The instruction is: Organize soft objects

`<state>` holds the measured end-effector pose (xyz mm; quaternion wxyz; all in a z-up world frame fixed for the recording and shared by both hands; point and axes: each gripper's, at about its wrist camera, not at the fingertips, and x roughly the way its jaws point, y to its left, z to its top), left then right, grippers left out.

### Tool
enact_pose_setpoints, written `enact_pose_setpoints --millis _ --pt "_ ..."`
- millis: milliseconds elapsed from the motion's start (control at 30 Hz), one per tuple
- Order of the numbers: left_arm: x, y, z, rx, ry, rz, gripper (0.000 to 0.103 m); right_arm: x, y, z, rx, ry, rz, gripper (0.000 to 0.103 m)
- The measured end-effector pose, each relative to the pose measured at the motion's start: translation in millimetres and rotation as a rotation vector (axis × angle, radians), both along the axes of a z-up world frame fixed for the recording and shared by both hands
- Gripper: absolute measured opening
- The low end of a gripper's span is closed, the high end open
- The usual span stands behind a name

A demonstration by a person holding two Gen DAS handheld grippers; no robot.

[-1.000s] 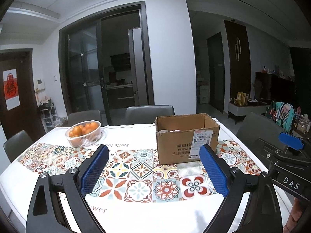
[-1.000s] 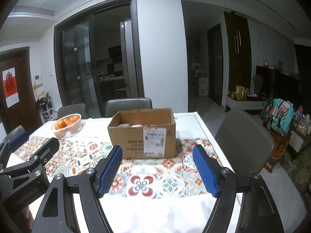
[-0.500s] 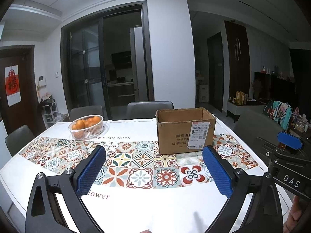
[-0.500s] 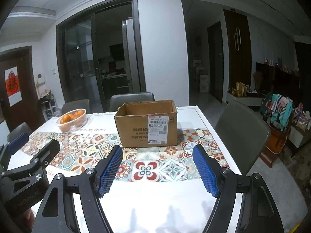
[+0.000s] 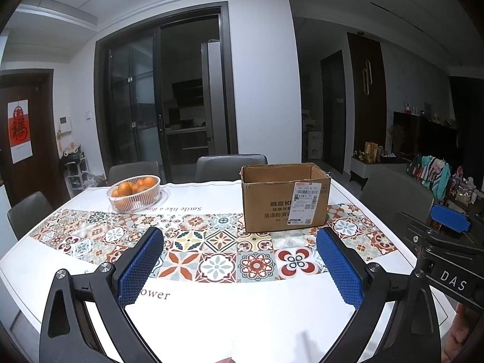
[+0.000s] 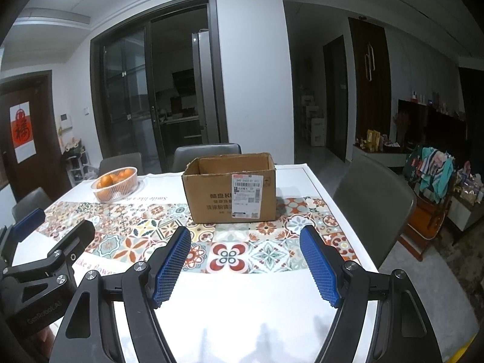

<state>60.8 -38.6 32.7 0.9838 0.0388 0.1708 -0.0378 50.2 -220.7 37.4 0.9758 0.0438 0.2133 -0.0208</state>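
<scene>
Each claw, left (image 5: pixel 239 267) and right (image 6: pixel 245 263), has black angular arms with silver screws. The fingers (image 5: pixel 139 267) carry blue cross-hatched pads. White "DAS" lettering marks the right claw's side.

- The cardboard box (image 5: pixel 284 196) stands on the table (image 5: pixel 242 317), on the far half of the tiled runner (image 5: pixel 211 248), toward the right.
- The basket of oranges (image 5: pixel 134 193) sits well left of the box, near the far edge.
- Chairs (image 5: pixel 231 168) stand behind the table; another chair (image 6: pixel 372 205) stands at its right side.
- Both grippers hover over the near edge, side by side.
</scene>
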Motion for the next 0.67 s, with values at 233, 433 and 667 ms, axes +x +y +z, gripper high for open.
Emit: enact_pose_setpoints --millis 233,433,667 --pt "-3.7 -2.9 1.4 0.003 -0.005 -0.004 0.103 -3.8 -2.8 -1.3 0.004 0.000 -0.003 0.076" --pt "-3.5 -3.5 -0.9 0.002 0.003 -0.006 0.103 -5.1 -3.6 -1.7 0.005 -0.002 -0.007 0.076" --pt "-2.2 -1.2 -3.7 -0.003 0.013 -0.006 0.103 -4.5 -6.3 -2.4 0.007 0.011 -0.005 0.076"
